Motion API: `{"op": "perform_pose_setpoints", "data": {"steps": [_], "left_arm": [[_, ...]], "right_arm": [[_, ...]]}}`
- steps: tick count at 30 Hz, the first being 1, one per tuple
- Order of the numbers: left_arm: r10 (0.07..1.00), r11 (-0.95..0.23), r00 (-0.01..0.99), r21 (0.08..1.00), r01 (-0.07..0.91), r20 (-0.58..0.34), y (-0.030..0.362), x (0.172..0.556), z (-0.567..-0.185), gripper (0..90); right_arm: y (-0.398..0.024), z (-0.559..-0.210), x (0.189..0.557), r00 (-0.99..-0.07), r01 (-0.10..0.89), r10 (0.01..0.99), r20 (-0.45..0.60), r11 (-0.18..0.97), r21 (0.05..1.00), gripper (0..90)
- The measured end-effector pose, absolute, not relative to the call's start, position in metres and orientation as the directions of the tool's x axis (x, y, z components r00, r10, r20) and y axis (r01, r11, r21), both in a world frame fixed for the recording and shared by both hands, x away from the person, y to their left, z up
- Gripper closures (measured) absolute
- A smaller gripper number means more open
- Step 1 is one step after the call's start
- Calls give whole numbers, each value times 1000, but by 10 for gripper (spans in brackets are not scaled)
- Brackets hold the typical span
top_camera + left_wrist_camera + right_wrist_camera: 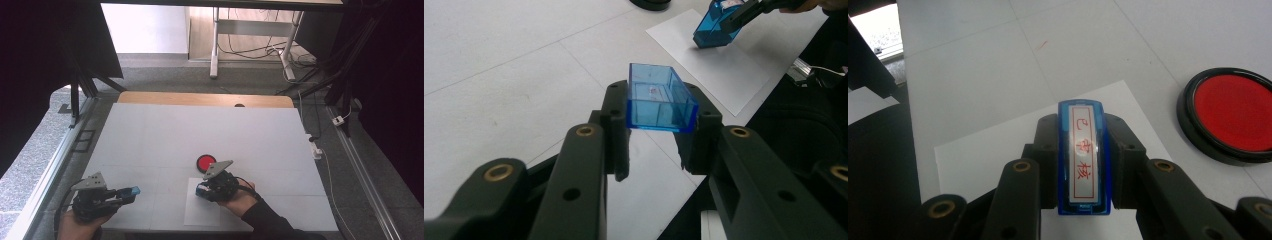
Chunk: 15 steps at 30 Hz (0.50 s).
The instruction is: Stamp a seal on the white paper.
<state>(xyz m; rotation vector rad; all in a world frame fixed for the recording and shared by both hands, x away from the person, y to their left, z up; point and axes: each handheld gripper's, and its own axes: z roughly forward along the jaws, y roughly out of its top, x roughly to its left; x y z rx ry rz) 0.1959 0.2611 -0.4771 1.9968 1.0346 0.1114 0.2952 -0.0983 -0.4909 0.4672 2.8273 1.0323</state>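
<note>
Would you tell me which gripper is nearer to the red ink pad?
Right. The right gripper, holding the blue stamp, sits just this side of the red ink pad, over the paper sheet. The left gripper holds the blue cap far off at the table's near left.

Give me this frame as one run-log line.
left tool: shut on blue cap, held above table | right tool: shut on blue stamp, over white paper | red ink pad: open, beside paper
</note>
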Motion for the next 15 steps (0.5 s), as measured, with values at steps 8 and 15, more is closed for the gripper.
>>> {"op": "perform_pose_setpoints", "data": {"steps": [8, 15], "left_arm": [[701, -283, 652, 727, 626, -288, 261, 196, -477, 685], [702, -282, 651, 727, 626, -289, 261, 196, -477, 686]], "right_arm": [[-95, -497, 297, -952, 237, 306, -1, 741, 628, 708], [-95, -498, 298, -951, 246, 308, 9, 740, 625, 710]]}}
